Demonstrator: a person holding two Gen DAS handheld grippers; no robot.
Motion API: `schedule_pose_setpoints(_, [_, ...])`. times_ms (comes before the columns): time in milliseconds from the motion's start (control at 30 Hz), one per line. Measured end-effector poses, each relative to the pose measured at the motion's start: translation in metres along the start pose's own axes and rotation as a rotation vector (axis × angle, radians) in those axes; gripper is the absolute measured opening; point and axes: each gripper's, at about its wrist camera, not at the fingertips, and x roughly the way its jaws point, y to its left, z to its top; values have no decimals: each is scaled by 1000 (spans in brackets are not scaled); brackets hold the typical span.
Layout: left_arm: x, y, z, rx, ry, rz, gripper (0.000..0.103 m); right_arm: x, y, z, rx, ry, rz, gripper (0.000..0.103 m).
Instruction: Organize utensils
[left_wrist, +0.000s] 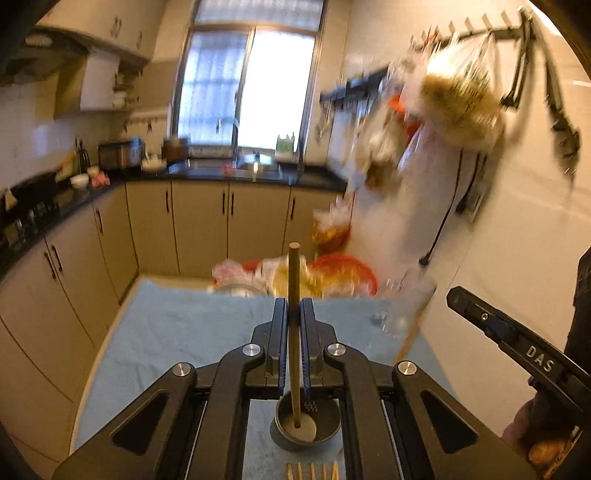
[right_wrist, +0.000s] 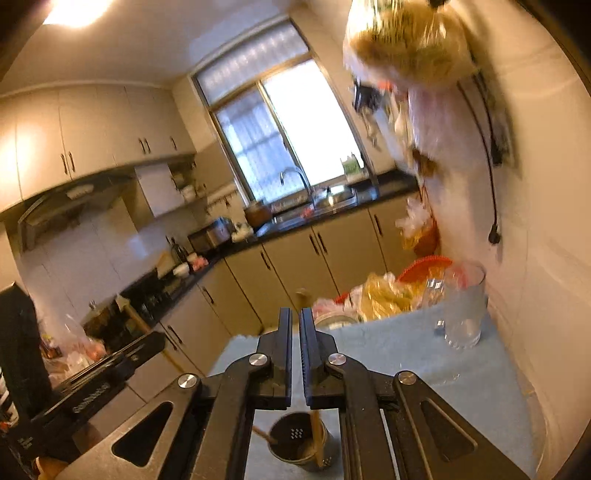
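My left gripper (left_wrist: 294, 303) is shut on a thin wooden utensil handle (left_wrist: 294, 273). The handle runs down between the jaws into a dark perforated metal cup (left_wrist: 325, 417) on the blue cloth (left_wrist: 177, 332). Wooden fork tines (left_wrist: 312, 472) show at the bottom edge. In the right wrist view my right gripper (right_wrist: 296, 314) is shut too. A blurred wooden tip (right_wrist: 302, 295) shows above its jaws and a wooden handle (right_wrist: 316, 435) below them, reaching into the same cup (right_wrist: 291, 432). A second wooden stick (right_wrist: 263, 435) leans in the cup. Each gripper sees the other: the right gripper (left_wrist: 453, 295), the left gripper (right_wrist: 157, 339).
A clear glass (right_wrist: 463, 310) stands on the cloth near the right wall, also the glass (left_wrist: 406, 306). Red baskets and plastic bags (left_wrist: 332, 273) crowd the table's far end. Bags hang on the wall (left_wrist: 458, 99). Kitchen cabinets (left_wrist: 199, 221) and a sink counter lie beyond.
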Motion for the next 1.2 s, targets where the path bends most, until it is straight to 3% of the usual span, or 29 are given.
schedule_pose_setpoints(100, [32, 5, -14, -16, 78, 1, 6, 24, -10, -15, 2, 60, -13, 5])
schedule_pose_setpoints(300, [57, 13, -30, -14, 127, 12, 6, 54, -36, -34, 11, 153, -22, 5])
schedule_pose_setpoints(433, [66, 15, -39, -26, 165, 3, 6, 82, -76, -58, 76, 271, -89, 27])
schedule_pose_setpoints(467, [67, 17, -41, -39, 173, -7, 8, 87, -89, -64, 103, 297, -102, 27])
schedule_pose_setpoints(600, [62, 25, -44, -67, 175, -25, 26, 98, -119, -89, 169, 371, -133, 27])
schedule_pose_setpoints(667, [52, 28, -44, -79, 164, -38, 31, 98, -125, -97, 167, 389, -142, 27])
schedule_pose_setpoints(867, [7, 37, -46, -110, 110, -53, 41, 82, -126, -103, 154, 411, -143, 36])
schedule_pose_setpoints(1033, [-40, 48, -67, -119, 65, -36, 52, 47, -119, -100, 75, 417, -150, 48])
schedule_pose_setpoints(1200, [-55, 56, -108, -100, 106, -2, 54, 1, -118, -105, -87, 458, -260, 53])
